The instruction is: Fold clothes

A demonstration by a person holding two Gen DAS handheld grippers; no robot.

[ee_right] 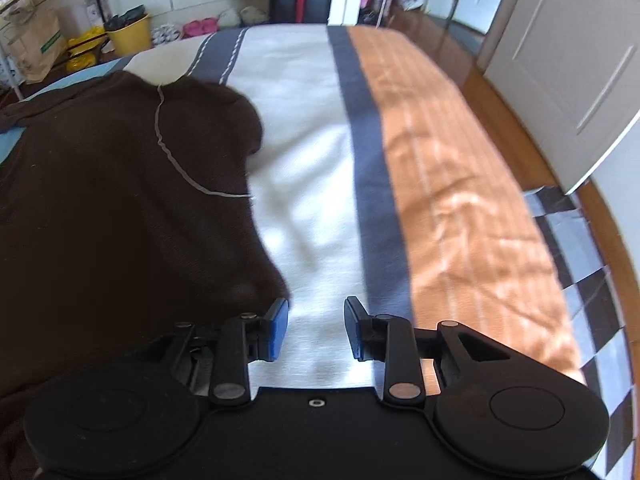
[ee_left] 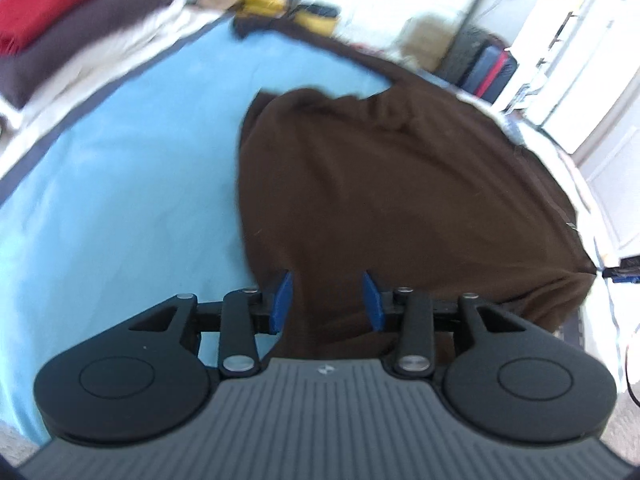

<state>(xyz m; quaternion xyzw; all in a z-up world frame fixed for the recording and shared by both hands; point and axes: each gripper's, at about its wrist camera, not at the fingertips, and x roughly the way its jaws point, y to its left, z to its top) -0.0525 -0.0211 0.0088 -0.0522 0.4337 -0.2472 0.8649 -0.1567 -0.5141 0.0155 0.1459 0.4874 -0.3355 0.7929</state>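
A dark brown garment (ee_left: 392, 200) lies spread on the bed, partly over a light blue sheet (ee_left: 120, 200). My left gripper (ee_left: 327, 298) hovers open over its near edge, the brown cloth showing between the blue pads without being pinched. In the right wrist view the same brown garment (ee_right: 120, 208) fills the left side, with a thin white cord (ee_right: 164, 144) lying across it. My right gripper (ee_right: 316, 328) is open just right of the garment's edge, over the white stripe of the bedcover (ee_right: 304, 160). Its left pad (ee_right: 278, 328) sits close to the cloth's corner.
The bedcover has grey (ee_right: 376, 184) and orange (ee_right: 460, 200) stripes toward the right edge, with wooden floor (ee_right: 520, 128) and a white door (ee_right: 568, 60) beyond. Folded red and brown blankets (ee_left: 60, 40) lie at the far left. Yellow bins (ee_right: 128, 34), bags and a suitcase (ee_left: 484, 72) stand past the bed.
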